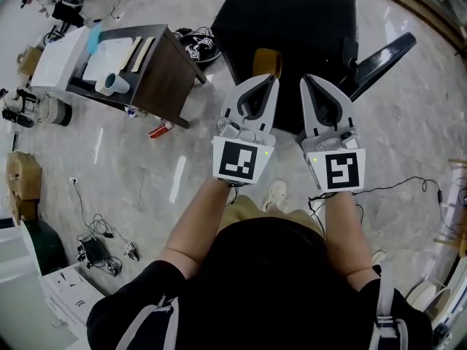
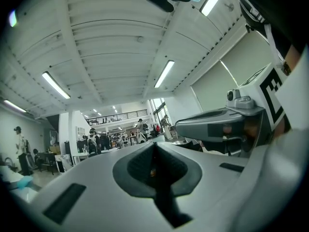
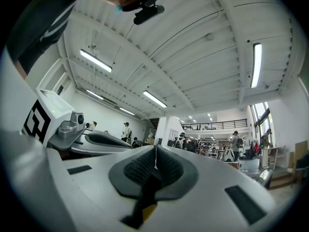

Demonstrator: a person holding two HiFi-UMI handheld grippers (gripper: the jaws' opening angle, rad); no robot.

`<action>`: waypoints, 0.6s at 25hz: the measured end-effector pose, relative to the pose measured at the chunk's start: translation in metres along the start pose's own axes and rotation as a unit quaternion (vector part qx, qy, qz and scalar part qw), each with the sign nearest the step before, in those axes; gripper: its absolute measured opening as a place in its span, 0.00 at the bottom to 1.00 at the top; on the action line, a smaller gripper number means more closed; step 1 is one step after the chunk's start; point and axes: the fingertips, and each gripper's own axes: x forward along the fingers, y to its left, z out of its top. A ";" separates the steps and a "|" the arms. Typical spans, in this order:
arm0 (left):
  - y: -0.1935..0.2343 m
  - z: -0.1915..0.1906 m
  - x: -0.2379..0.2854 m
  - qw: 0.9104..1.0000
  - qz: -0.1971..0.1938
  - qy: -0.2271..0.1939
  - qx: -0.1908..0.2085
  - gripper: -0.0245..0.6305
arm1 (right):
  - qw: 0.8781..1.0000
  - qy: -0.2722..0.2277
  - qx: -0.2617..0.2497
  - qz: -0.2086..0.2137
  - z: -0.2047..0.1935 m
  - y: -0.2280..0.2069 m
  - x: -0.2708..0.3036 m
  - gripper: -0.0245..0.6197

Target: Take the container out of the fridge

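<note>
A black box-like cabinet (image 1: 292, 20) stands on the floor just ahead of me; its top is all I see, and I cannot tell if it is the fridge. No container shows in any view. My left gripper (image 1: 271, 79) and right gripper (image 1: 310, 81) are held side by side at chest height, pointing forward toward that cabinet. Both are shut with nothing between the jaws. In the left gripper view the left gripper (image 2: 154, 146) aims level across a large hall, with the right gripper's body (image 2: 222, 124) beside it. In the right gripper view the right gripper (image 3: 155, 151) is pressed together too.
A brown table (image 1: 164, 75) with white boards and a cup (image 1: 111, 84) stands at the left. A red can (image 1: 160, 130) lies on the marble floor below it. A black slanted panel (image 1: 379, 60) leans right of the cabinet. Cables (image 1: 98, 246) trail on the floor.
</note>
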 end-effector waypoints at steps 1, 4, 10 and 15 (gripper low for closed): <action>0.001 0.000 0.003 1.000 0.002 0.000 -0.003 0.07 | 1.000 0.002 0.003 0.001 -0.001 -0.003 0.001 0.09; 0.005 0.000 0.009 1.000 0.004 -0.003 -0.013 0.07 | 1.000 0.010 0.005 0.007 -0.004 -0.008 0.005 0.09; 0.009 0.003 0.014 1.000 -0.003 -0.009 -0.007 0.07 | 1.000 0.011 0.001 0.001 -0.006 -0.012 0.009 0.09; 0.019 0.002 0.015 1.000 -0.007 -0.008 -0.006 0.07 | 0.999 0.031 -0.024 0.006 -0.012 -0.010 0.013 0.09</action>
